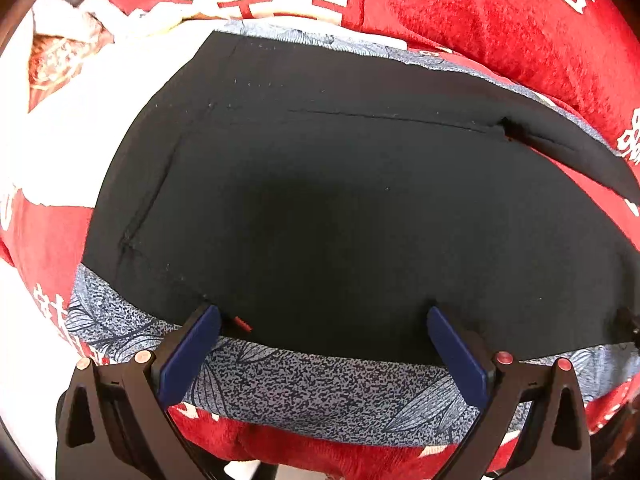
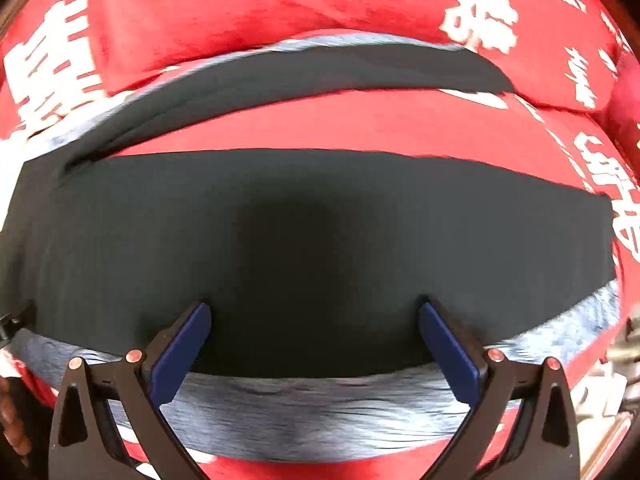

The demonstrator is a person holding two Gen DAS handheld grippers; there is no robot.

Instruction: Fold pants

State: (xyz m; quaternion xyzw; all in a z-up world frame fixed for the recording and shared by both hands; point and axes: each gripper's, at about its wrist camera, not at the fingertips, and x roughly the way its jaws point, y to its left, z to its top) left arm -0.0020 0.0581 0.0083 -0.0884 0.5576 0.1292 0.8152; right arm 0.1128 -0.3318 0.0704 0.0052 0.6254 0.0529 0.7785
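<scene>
**Mia:** Two blue pads sit right at the bottom, close to the camera. That is the left gripper (image 1: 324, 320). Its jaws are spread wide, and nothing is held between them.

**Ben:** What is under it?

**Mia:** Black pants (image 1: 340, 200). They lie flat on a grey-blue speckled cloth (image 1: 320, 396). The cloth lies on a red blanket (image 1: 500, 12) with big white letters. Both pad tips are right at the near edge of the pants. I cannot tell if they press on it.

**Ben:** And the other one?

**Mia:** The right gripper (image 2: 314, 316) looks the same. Its jaws are wide apart too, with nothing in them. Its tips are at the near edge of the black pants (image 2: 320, 240).

**Ben:** Can you see both legs?

**Mia:** Yes, in the right view. One wide leg is close. A thinner leg (image 2: 300, 76) lies further back. Red blanket (image 2: 280, 0) shows between them. The grey-blue cloth (image 2: 320, 412) pokes out along the near edge.
</scene>
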